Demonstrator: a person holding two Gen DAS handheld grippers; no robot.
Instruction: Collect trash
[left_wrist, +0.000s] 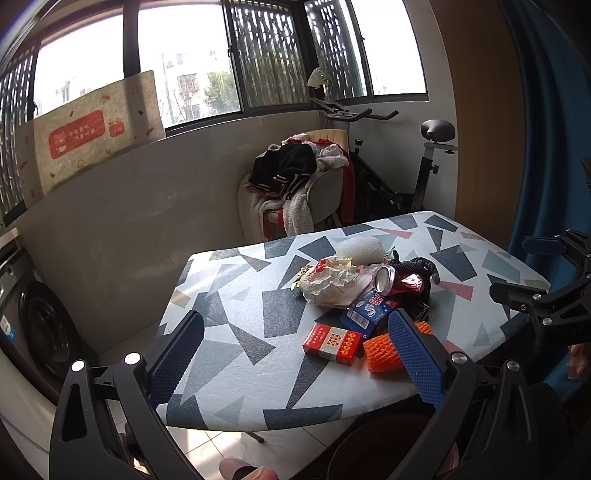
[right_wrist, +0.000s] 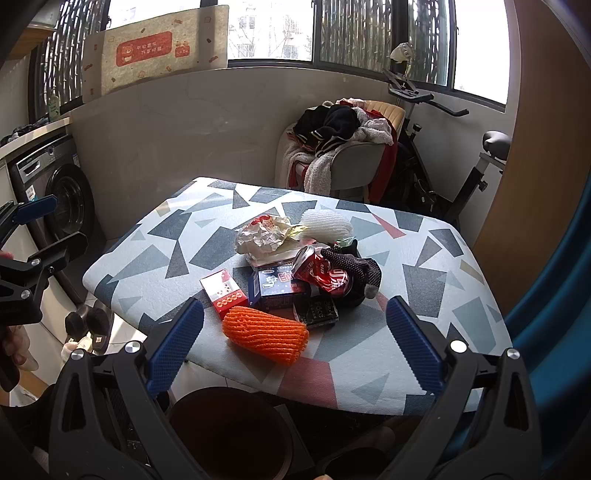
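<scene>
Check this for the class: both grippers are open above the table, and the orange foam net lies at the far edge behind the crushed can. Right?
Not quite. The orange foam net lies at the near edge, in front of the crushed can, as the right wrist view shows. Both grippers, left and right, are open.

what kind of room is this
Probably an enclosed home balcony or laundry nook. A front-loading washing machine stands at one side, an exercise bike is parked by the barred windows, and a chair is heaped with clothes.
</scene>
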